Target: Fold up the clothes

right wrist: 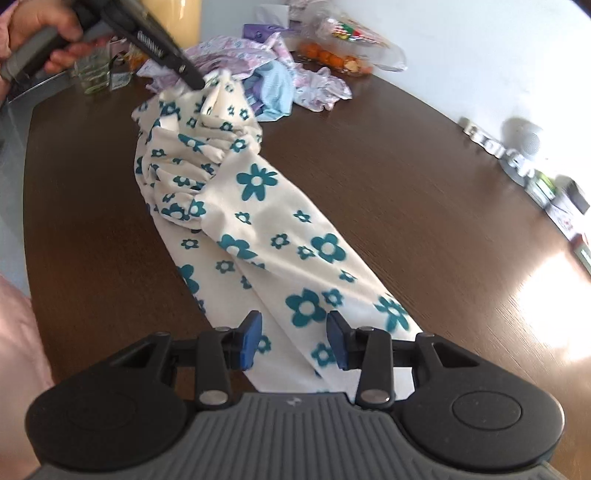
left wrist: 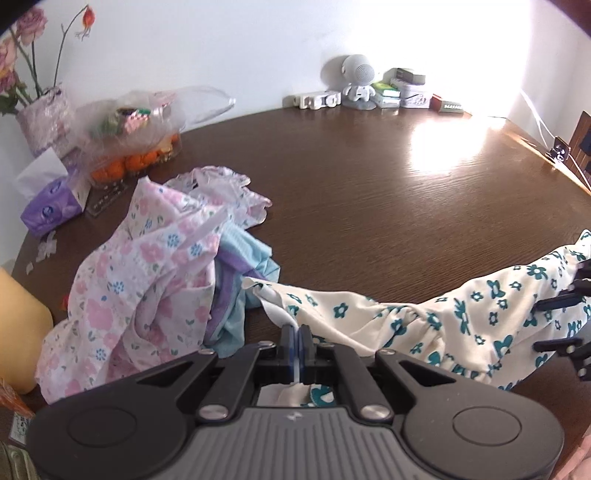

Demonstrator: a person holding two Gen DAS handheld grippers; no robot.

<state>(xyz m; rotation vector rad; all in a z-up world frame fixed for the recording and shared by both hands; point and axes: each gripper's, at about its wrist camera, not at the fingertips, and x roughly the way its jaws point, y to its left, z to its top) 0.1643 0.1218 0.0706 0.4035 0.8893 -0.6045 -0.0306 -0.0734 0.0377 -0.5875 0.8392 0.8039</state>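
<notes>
On the dark wooden table (right wrist: 424, 206), a cream garment with teal flowers (right wrist: 258, 221) lies stretched in a long band between the two grippers. Left gripper (left wrist: 297, 334): jaws closed to a thin line, with a white edge of the cream garment pinched between the blue pads and cloth bunched behind them. In the right wrist view the same gripper (right wrist: 194, 79) appears at the far end of the garment, biting its gathered end and holding it off the table, with a hand (right wrist: 40, 33) on the grip. Right gripper (right wrist: 293, 339): jaws stand wide apart; the near end of the garment runs between the blue pads and under the body of the tool, but neither pad presses on it. Whether the cloth touches the pads cannot be told. In the left wrist view, black parts of the right gripper (left wrist: 569, 317) show at the right edge against the garment. A heap of other clothes, pink flowered (left wrist: 147, 266) over light blue (left wrist: 251, 258), lies left of the left gripper, just beside the pinched end. Farther off on the left stand a purple tissue box (left wrist: 51, 210) and a clear bag holding oranges (left wrist: 136, 125); a small white figure (left wrist: 358, 81) stands by the far wall.
</notes>
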